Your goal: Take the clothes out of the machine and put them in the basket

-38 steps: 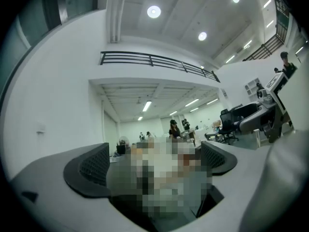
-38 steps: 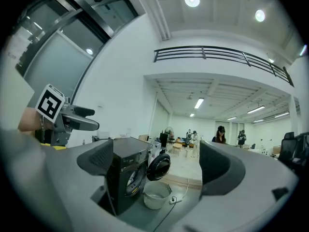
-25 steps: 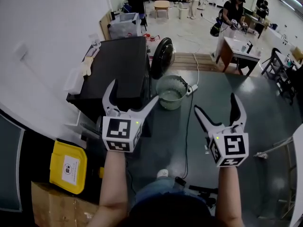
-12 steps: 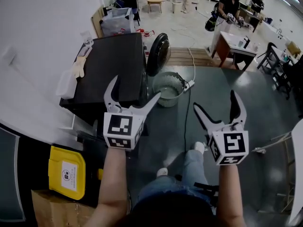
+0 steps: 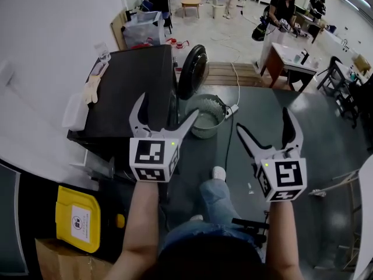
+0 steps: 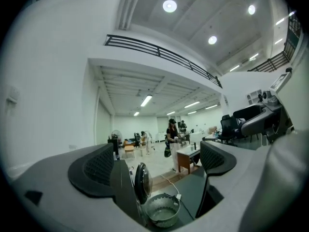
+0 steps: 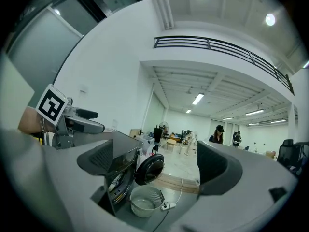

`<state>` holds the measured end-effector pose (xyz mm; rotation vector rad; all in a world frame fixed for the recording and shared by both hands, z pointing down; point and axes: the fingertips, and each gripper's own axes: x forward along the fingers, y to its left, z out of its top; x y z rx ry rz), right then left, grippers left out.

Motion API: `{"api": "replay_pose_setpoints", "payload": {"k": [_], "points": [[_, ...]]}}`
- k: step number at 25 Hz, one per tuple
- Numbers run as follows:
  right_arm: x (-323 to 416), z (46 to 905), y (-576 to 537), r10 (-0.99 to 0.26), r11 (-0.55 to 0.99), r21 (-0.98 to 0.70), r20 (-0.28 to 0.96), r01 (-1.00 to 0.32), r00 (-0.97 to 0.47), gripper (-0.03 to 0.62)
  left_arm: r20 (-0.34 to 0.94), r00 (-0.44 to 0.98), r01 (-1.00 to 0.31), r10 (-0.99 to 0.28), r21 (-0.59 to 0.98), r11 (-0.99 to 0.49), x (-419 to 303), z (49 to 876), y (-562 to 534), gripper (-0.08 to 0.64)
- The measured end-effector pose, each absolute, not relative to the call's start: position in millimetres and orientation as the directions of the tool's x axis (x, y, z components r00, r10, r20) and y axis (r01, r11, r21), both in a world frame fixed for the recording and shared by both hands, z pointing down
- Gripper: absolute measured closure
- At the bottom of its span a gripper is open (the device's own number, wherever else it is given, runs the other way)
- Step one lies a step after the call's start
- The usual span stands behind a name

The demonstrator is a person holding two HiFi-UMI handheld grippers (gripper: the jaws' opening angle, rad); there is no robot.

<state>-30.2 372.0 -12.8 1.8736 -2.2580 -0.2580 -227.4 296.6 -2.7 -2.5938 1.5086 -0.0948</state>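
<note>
We face the washing machine [image 5: 134, 92], left gripper [image 5: 166, 107] and right gripper [image 5: 263, 120] agape, empty; its clothes [image 7: 115, 184], likely soft and light, suit pinching a loose fold.

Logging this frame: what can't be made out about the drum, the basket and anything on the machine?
1. Drum contents: the head view shows only the top of the washing machine. In the right gripper view the drum opening is tiny and partly behind a jaw of the right hand-held gripper.
2. Inside of the basket: pale in every view, too small to call empty.
3. The pale item on the machine top, head view: too small to identify.
</note>
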Motion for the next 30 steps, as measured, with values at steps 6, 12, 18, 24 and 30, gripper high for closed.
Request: {"api": "replay_pose_setpoints", "payload": {"k": [6, 12, 18, 24, 30], "points": [[-7.3, -2.4, 318.8, -0.982, 0.189, 0.221, 0.045, -0.957, -0.184, 0.056, 0.025, 0.493, -0.850, -0.869, -0.196, -0.488, -205.6, 5.6, 252.3, 0.002], [30.7, 8.9, 236.6, -0.976, 0.215, 0.197, 0.062, -0.957, -0.207, 0.057, 0.050, 0.457, -0.870, -0.888, -0.182, -0.458, -175.9, 20.7, 178.2, 0.002], [71.7, 27.2, 135.6, -0.956, 0.289, 0.199, 0.120, -0.936, -0.270, 0.061, 0.091, 0.407, -0.897, -0.909, -0.146, -0.417, -129.3, 37.9, 86.3, 0.002], [114.8, 42.1, 46.0, -0.936, 0.336, 0.167, 0.165, -0.927, -0.310, 0.066, 0.132, 0.374, -0.911, -0.918, -0.135, -0.390, -85.5, 50.3, 6.8, 0.002], [142.3, 60.6, -18.7, -0.919, 0.370, 0.144, 0.204, -0.918, -0.338, 0.069, 0.186, 0.333, -0.921, -0.924, -0.147, -0.362, -64.2, 65.9, -54.6, 0.002]]}}
